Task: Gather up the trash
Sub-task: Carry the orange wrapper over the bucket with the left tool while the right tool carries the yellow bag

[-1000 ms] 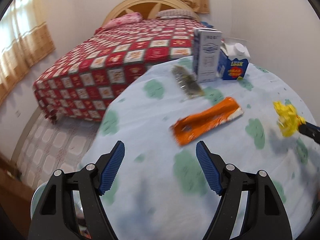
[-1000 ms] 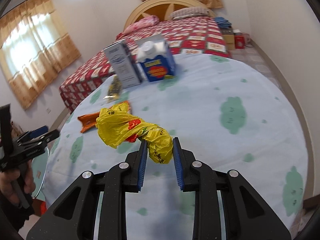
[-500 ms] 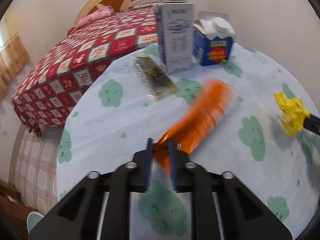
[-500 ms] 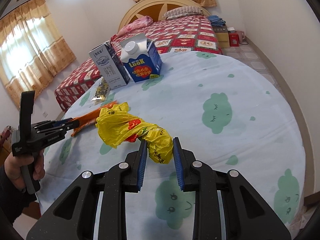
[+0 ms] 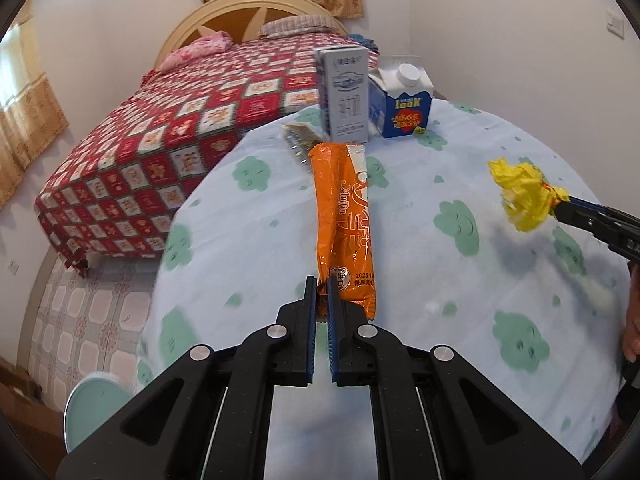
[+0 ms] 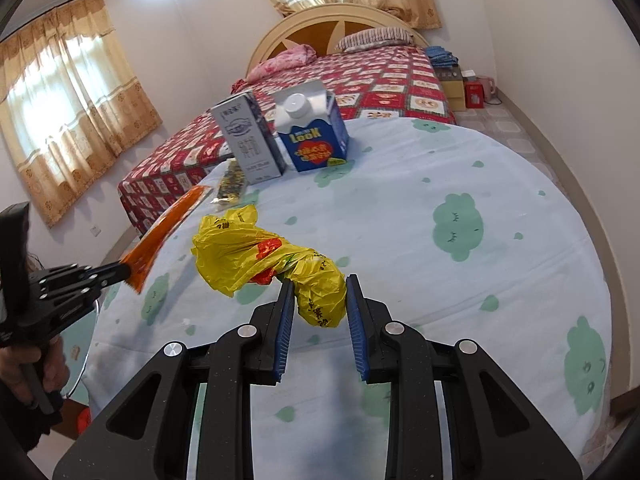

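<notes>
Left wrist view: we see the left gripper (image 5: pixel 322 294) clamped on the near end of the orange wrapper (image 5: pixel 344 216), which is lifted off the table (image 5: pixel 248 264); its far tip covers part of the small dark packet (image 5: pixel 298 142) near the far edge. Grey carton (image 5: pixel 346 94) and blue carton (image 5: pixel 402 106) stand upright at that far edge. Right wrist view: we note the right gripper (image 6: pixel 318 300) pinching the crumpled yellow bag (image 6: pixel 256 252); whether the bag touches the cloth we cannot tell. Packet print is unreadable. A hand (image 6: pixel 36 368) on the left handle is cut off at frame edge.
</notes>
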Motion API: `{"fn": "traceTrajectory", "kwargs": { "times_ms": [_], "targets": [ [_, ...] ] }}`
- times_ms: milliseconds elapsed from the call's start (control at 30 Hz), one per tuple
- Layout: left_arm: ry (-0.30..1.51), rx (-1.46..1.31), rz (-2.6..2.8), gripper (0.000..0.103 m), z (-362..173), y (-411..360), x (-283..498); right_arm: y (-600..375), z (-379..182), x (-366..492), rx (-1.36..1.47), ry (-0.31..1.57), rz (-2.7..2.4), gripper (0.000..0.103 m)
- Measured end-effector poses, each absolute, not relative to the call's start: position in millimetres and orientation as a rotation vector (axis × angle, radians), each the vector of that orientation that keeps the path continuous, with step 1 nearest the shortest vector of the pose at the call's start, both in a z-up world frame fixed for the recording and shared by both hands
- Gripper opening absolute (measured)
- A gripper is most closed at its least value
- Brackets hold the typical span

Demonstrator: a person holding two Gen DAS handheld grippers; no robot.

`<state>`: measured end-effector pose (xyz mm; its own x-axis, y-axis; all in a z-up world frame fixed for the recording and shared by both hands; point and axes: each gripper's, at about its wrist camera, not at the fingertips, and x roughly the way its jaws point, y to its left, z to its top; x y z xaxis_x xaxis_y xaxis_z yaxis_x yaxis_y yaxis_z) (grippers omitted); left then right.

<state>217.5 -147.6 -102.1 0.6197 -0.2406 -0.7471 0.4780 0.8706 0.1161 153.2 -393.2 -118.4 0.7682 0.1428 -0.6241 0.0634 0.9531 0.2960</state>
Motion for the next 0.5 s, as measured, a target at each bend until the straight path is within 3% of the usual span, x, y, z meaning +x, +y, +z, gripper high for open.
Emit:
{"fn": "traceTrajectory", "kwargs": {
  "times_ms": [500],
  "targets": [
    [0.753,0.233,-0.262,0.005,-88,-58,165,-323,-109,139,0.205,0.641,0.066,0.027]
  ]
}}
